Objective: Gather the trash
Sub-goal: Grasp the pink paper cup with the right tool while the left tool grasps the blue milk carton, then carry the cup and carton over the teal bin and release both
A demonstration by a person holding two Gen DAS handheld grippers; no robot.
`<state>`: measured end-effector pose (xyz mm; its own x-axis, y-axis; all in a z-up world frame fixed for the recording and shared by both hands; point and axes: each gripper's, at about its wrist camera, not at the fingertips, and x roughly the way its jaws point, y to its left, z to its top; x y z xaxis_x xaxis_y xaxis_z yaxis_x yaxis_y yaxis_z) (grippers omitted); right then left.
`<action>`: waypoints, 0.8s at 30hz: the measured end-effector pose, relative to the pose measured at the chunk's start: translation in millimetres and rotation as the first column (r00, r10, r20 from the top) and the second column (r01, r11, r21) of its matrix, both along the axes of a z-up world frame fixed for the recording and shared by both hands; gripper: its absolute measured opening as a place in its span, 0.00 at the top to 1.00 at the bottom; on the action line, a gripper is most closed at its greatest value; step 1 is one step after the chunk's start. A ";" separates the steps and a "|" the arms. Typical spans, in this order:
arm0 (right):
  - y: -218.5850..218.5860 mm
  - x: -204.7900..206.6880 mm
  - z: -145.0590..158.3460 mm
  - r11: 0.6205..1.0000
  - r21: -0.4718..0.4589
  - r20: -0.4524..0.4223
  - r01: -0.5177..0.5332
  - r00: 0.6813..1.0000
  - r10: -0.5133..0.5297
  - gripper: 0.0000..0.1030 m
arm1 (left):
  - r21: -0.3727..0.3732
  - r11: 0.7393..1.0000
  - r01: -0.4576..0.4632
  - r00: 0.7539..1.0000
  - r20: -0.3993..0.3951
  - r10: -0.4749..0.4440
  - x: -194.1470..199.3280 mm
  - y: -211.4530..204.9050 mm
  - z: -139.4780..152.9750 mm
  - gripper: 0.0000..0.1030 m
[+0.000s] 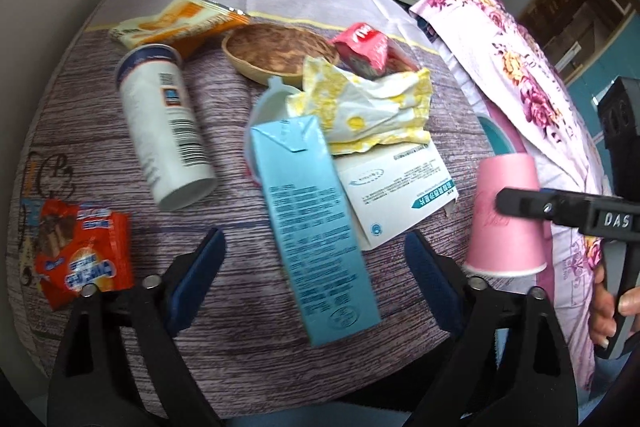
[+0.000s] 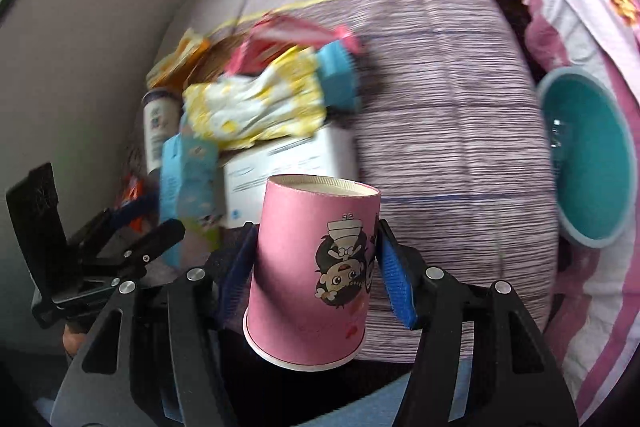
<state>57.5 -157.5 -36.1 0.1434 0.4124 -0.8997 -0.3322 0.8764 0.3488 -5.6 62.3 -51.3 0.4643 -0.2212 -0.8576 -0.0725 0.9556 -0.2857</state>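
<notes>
Left hand-held gripper [image 1: 316,259] is held released over the worktop [image 1: 240,327], straddling a light-blue carton [image 1: 316,227]. Right hand-held gripper [image 2: 316,267] is clamped on an inverted pink paper cup [image 2: 312,267]; teal bin [image 2: 592,155] is seen far right.

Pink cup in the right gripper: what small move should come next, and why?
Probably swing the right gripper rightward toward the teal bin and stop over its opening. The pink cup sits upside down between the pads, clear of the pile, and the bin lies to its right. The left gripper is open over the blue carton.
</notes>
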 end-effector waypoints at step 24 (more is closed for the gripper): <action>-102.4 44.3 13.4 0.973 0.098 0.100 0.210 0.971 -0.219 0.45 | 0.038 0.996 0.081 0.991 0.104 -0.084 34.9 -61.4 61.8 0.60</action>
<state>101.9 -259.9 -22.7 0.3326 0.4361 -0.8362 -0.1801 0.8997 0.3976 29.3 0.9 10.5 0.5334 -0.2342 -0.8128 0.0358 0.9663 -0.2550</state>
